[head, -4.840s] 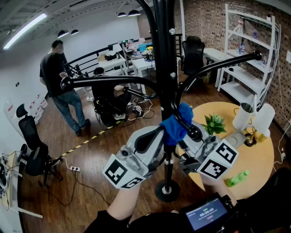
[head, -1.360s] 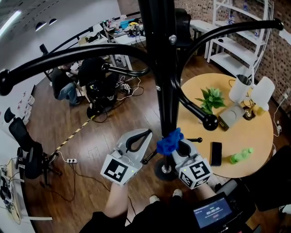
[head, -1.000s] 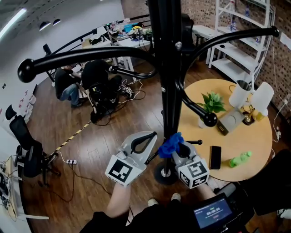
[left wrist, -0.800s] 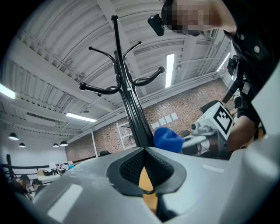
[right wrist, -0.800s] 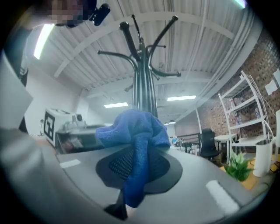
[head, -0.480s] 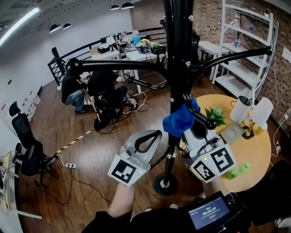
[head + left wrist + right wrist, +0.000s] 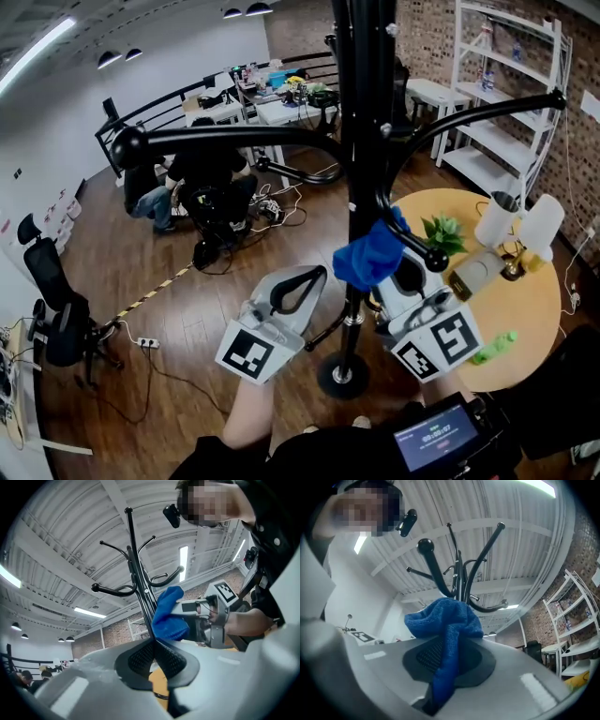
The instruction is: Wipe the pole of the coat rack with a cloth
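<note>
Cloth (image 7: 370,255) sits clamped in right gripper (image 7: 447,656) against pole (image 7: 368,112), which left gripper (image 7: 153,653) clamps lower down.

Pole (image 7: 361,141) — glossy black metal, smooth; cloth (image 7: 370,255) blue, nappy pile; right gripper (image 7: 449,648) matt grey plastic w/ textured black pads; floor (image 7: 187,281) — semi-gloss wood; table (image 7: 534,309) matt wood.

No words or numbers can be read. A small screen (image 7: 433,437) at the bottom of the head view shows a row of pale digits, too small to make out. The left marker cube (image 7: 248,356) and right marker cube (image 7: 441,339) carry only black-and-white square patterns.
</note>
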### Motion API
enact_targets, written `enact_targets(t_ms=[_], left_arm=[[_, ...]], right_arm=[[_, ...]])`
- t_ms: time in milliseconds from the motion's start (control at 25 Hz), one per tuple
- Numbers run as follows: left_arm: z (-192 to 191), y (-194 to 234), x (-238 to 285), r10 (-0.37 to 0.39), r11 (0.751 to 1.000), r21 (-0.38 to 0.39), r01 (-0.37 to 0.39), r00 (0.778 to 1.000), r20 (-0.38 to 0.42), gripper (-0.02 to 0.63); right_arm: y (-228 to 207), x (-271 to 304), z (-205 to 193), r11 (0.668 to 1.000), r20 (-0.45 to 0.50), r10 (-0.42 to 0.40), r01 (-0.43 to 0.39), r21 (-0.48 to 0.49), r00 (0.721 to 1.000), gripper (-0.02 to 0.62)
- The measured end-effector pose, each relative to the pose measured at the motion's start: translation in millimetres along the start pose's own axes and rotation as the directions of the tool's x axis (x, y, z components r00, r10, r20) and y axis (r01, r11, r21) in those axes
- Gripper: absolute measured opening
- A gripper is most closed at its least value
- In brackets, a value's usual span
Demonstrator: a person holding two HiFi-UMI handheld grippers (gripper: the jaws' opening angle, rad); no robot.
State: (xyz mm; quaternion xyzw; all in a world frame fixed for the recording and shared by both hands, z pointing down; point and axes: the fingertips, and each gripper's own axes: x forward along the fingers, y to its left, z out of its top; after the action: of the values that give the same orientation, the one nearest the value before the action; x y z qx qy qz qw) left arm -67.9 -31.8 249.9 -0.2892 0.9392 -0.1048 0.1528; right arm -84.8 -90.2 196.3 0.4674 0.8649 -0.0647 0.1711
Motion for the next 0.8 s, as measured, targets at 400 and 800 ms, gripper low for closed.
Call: enact_targets(t_ms=[400, 800], left_arm=[[-42, -14, 9, -0.05, 0.997, -0.057, 0.045, 0.996, -0.079, 0.003], [-60, -21, 12, -0.063, 0.994, -0.095, 0.054, 0.993, -0.099, 0.003]], right_arm=[[4, -51, -142, 0.997, -0.255, -0.053, 0.064, 0.036, 0.965, 0.051], [4, -90, -253, 0.991, -0.499, -0.087, 0.126, 0.045, 0.862, 0.051]])
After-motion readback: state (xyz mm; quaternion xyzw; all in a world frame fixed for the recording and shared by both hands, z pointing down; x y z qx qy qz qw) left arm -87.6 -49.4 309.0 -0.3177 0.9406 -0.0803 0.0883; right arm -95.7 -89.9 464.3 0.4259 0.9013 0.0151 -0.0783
